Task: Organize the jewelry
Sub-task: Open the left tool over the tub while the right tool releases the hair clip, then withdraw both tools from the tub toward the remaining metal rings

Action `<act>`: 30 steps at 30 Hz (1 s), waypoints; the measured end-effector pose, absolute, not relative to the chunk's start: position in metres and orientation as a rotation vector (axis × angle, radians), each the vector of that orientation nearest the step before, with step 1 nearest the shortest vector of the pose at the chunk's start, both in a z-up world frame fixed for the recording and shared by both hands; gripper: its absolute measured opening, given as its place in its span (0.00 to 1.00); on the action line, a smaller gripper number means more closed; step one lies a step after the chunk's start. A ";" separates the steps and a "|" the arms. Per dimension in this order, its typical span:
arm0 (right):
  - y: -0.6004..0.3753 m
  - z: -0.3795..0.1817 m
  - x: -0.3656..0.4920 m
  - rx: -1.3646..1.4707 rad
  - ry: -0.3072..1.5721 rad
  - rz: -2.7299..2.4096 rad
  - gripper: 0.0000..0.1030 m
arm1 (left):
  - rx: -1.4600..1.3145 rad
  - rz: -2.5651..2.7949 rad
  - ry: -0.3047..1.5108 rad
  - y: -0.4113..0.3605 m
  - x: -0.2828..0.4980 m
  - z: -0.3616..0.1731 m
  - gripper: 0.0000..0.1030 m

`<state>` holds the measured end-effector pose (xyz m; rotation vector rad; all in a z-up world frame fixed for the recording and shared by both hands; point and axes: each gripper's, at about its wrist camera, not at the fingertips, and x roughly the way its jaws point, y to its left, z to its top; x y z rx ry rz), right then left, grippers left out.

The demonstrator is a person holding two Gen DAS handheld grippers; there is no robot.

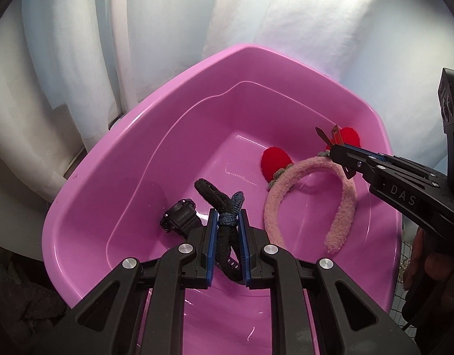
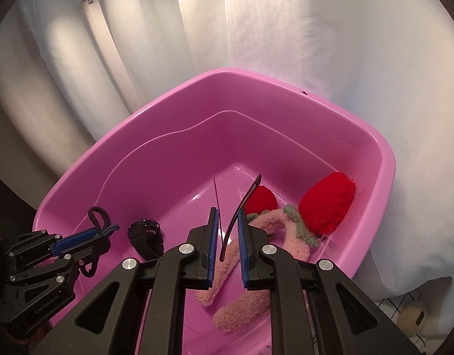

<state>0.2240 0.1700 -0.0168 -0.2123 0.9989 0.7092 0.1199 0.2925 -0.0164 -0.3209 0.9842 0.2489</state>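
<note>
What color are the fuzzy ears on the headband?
Red. The ears on the pink headband show best in the right wrist view.

1. The basin (image 1: 132,159) was a plain glossy pink, inside and out.
2. The headband (image 1: 309,204) was pale pink fleece, with two bright red fuzzy ears (image 2: 327,204) trimmed in grey-green knit.
3. The hair ties (image 1: 224,207) were black and dusty blue.
4. The watch (image 1: 179,216) was black all over.
5. The hair clip (image 2: 238,207) looked dark brown.
6. Both the left gripper (image 1: 228,222) and the right gripper (image 2: 228,222) were black with blue pads and silver bolts.
7. The curtain (image 2: 315,29) behind was white.
</note>
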 end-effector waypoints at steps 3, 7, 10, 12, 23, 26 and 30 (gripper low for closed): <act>0.168 -0.014 0.222 -0.225 0.985 0.695 0.19 | -0.330 0.265 0.995 0.295 0.121 -0.018 0.29; 0.167 -0.012 0.223 -0.212 0.968 0.697 0.46 | -0.308 0.296 0.964 0.295 0.116 -0.011 0.67; 0.167 -0.012 0.223 -0.216 0.965 0.694 0.46 | -0.295 0.299 0.948 0.292 0.115 -0.008 0.68; 0.165 -0.009 0.222 -0.215 0.959 0.696 0.46 | -0.298 0.300 0.947 0.291 0.114 -0.008 0.68; 0.160 0.008 0.208 -0.224 0.930 0.721 0.46 | -0.307 0.325 0.919 0.284 0.103 0.003 0.72; 0.156 0.013 0.203 -0.227 0.919 0.724 0.46 | -0.315 0.331 0.910 0.281 0.098 0.006 0.72; 0.148 0.021 0.194 -0.226 0.902 0.730 0.46 | -0.318 0.348 0.898 0.273 0.089 0.010 0.72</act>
